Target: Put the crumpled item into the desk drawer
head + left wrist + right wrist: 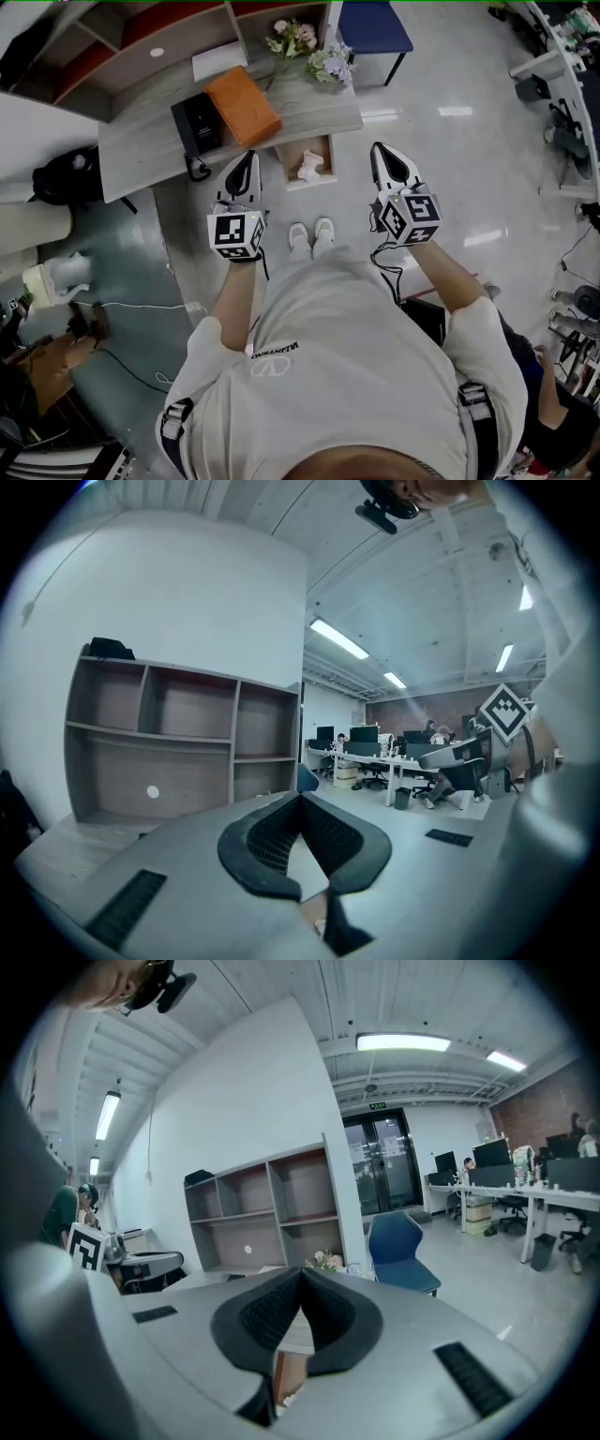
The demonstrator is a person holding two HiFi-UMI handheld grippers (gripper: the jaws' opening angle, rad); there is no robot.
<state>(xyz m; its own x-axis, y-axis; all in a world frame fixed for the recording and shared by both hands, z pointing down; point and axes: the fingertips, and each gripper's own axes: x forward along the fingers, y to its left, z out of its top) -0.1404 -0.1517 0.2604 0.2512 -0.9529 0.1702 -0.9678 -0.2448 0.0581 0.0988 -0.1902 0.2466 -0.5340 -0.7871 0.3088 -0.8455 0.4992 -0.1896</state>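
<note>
The crumpled white item [309, 167] lies inside the open wooden drawer [307, 184], which is pulled out from the front of the grey desk [309, 108]. My left gripper [247, 157] hangs just left of the drawer, held above the floor. It is shut with nothing in it, and in its own view my left gripper [300, 799] has its dark pads meeting at the tip. My right gripper [377, 150] hangs just right of the drawer, also shut and empty. Seen in its own view, my right gripper [302, 1274] points toward the desk and shelves.
On the desk lie an orange box [243, 105], a black device [197, 124] and a bunch of flowers [309, 49]. A shelf unit [141, 37] stands behind the desk and a blue chair [373, 26] beyond it. The person's white shoes [311, 236] stand right before the drawer.
</note>
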